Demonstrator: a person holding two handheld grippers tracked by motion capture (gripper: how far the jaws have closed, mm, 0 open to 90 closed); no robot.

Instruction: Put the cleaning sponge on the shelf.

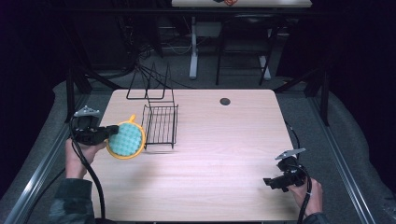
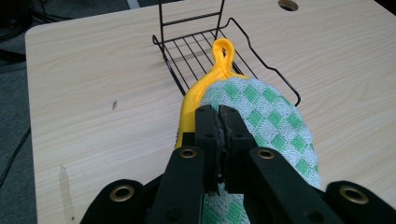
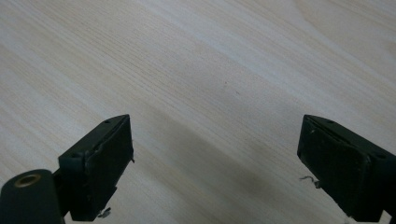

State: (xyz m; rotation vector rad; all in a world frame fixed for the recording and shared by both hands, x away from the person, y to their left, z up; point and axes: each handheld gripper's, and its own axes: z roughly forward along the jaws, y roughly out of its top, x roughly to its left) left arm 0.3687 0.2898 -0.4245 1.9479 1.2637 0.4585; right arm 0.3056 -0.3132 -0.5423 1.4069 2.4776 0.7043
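A round pot holder with a green-and-white check face and a yellow rim hangs above the table's left side, held upright. My left gripper is shut on its edge; in the left gripper view the jaws pinch the cloth just beside the yellow rim, and its yellow loop points toward the rack. A black wire rack stands right beside the pot holder. My right gripper sits low near the table's front right, open, with bare wood between its fingers.
The wire rack's tall back frame rises toward the table's far edge. A dark round hole sits in the tabletop at the back. Another table's legs stand beyond. Dark padding borders the table on both sides.
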